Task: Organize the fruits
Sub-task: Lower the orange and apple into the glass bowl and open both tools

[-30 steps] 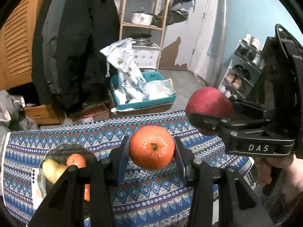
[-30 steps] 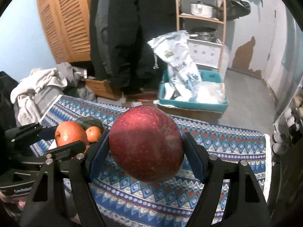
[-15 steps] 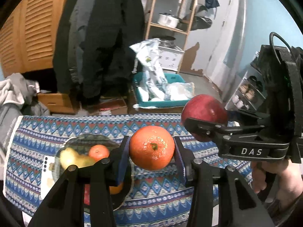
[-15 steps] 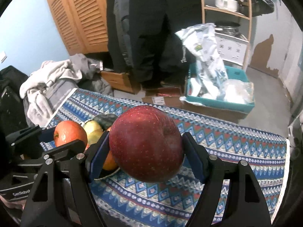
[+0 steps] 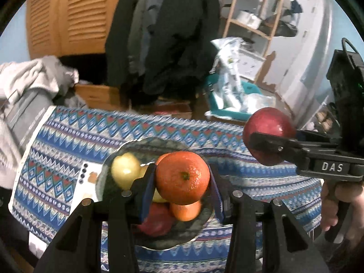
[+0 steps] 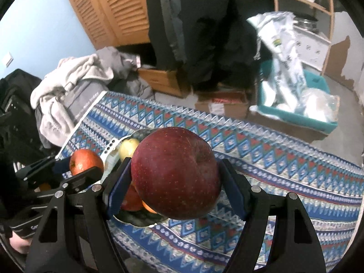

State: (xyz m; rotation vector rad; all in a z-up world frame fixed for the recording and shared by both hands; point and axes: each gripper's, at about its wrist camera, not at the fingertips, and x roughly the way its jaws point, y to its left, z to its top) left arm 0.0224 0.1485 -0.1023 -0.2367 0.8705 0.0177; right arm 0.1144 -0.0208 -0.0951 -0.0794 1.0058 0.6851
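2 fruits are mid-carry: left gripper (image 5: 182, 178) clamps an orange (image 5: 182, 178), right gripper (image 6: 175, 182) an apple (image 6: 175, 173), the bowl (image 5: 182, 234) just below, so lowering and releasing looks next.

Fruit-crowded bowl (image 5: 145, 241), bare patterned cloth (image 6: 284, 159) to its right, laundry heap (image 6: 68, 86) beyond left edge

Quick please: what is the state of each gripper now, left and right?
Left gripper: closed on the orange, above the fruit bowl.
Right gripper: closed on the red apple.
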